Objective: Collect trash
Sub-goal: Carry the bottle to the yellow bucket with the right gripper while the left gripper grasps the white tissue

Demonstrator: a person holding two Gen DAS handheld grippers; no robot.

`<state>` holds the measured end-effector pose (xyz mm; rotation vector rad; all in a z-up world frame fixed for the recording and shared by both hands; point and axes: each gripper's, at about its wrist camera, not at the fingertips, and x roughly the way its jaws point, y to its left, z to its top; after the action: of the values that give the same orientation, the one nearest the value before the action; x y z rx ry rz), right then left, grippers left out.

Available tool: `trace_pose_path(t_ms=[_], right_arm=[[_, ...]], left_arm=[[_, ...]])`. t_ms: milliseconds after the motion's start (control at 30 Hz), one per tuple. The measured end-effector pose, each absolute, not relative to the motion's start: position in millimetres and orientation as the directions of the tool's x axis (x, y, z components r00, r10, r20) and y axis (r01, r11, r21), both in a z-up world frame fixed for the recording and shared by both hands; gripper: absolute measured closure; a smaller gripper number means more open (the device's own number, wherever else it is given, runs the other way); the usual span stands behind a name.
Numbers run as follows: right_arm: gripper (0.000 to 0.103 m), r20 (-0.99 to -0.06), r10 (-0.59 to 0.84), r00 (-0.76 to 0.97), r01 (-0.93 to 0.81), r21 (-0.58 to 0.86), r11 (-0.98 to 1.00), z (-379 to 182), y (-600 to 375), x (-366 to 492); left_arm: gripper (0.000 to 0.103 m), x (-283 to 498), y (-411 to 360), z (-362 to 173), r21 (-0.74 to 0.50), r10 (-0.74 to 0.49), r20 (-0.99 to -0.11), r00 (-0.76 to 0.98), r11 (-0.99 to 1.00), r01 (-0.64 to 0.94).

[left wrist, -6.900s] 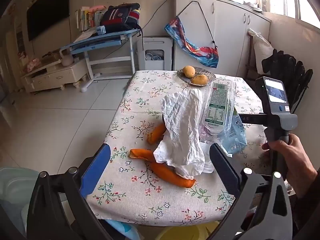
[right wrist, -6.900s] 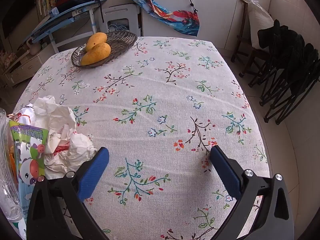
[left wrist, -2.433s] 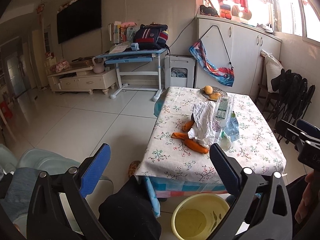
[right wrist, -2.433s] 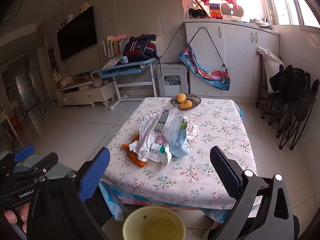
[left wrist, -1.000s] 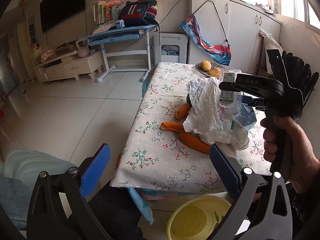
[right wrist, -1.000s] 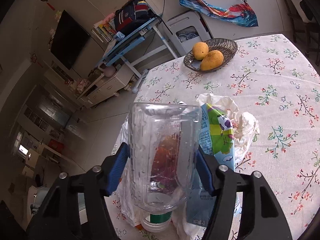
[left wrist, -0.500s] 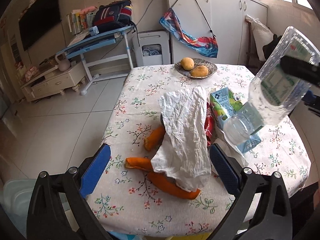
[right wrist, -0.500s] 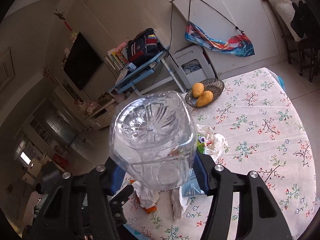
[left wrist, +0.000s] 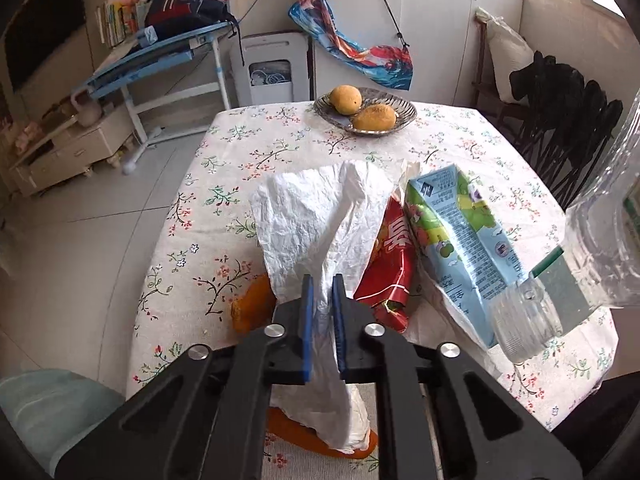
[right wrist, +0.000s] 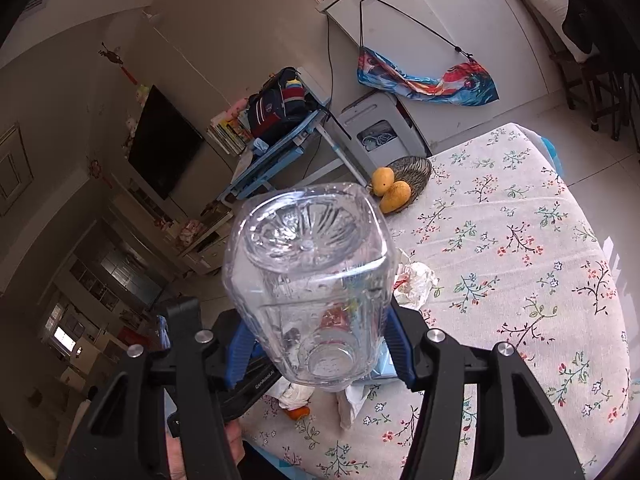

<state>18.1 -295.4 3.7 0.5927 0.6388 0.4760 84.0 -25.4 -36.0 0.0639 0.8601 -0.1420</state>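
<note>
While R gripper (right wrist: 316, 350) clamps it, bottle (right wrist: 308, 276) points base-up.

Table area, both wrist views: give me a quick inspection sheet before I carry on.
Surface: floral tablecloth over the table.
Job's things: white plastic bag, red wrapper, juice carton, orange peels, clear bottle.
Clutter: wicker dish with two mangoes.
Grippers: left gripper shut on the bag; right gripper shut on the bottle, held above the table.
Cables: nothing seen on the table.
Surroundings: blue desk, white cabinets, folded black chairs.
</note>
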Motion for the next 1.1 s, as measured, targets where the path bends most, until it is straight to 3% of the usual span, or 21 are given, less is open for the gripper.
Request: trace_pose_path(t_ms=[233, 600, 800, 1100], right_arm=[[0.047, -0.382, 0.592, 0.71, -0.252, 0.648, 0.719, 13, -293, 5], [0.047, -0.394, 0.639, 0.661, -0.285, 0.655, 0.699, 17, -278, -58], [0.047, -0.492, 0.649, 0.581, -0.307, 0.606, 0.734, -2, -248, -92], [0.047, -0.716, 0.583, 0.385, -0.268, 0.518, 0.813, -83, -197, -113]], left_arm=[[0.099, 43, 3, 13, -0.156, -0.219, -0.663, 0.716, 0.976, 0.155], [0.099, -47, 21, 64, -0.212, -0.279, -0.565, 0.776, 0.958, 0.19], [0.099, -89, 29, 72, -0.218, -0.29, -0.552, 0.782, 0.955, 0.201], [0.099, -139, 34, 66, -0.206, -0.282, -0.559, 0.78, 0.958, 0.199]])
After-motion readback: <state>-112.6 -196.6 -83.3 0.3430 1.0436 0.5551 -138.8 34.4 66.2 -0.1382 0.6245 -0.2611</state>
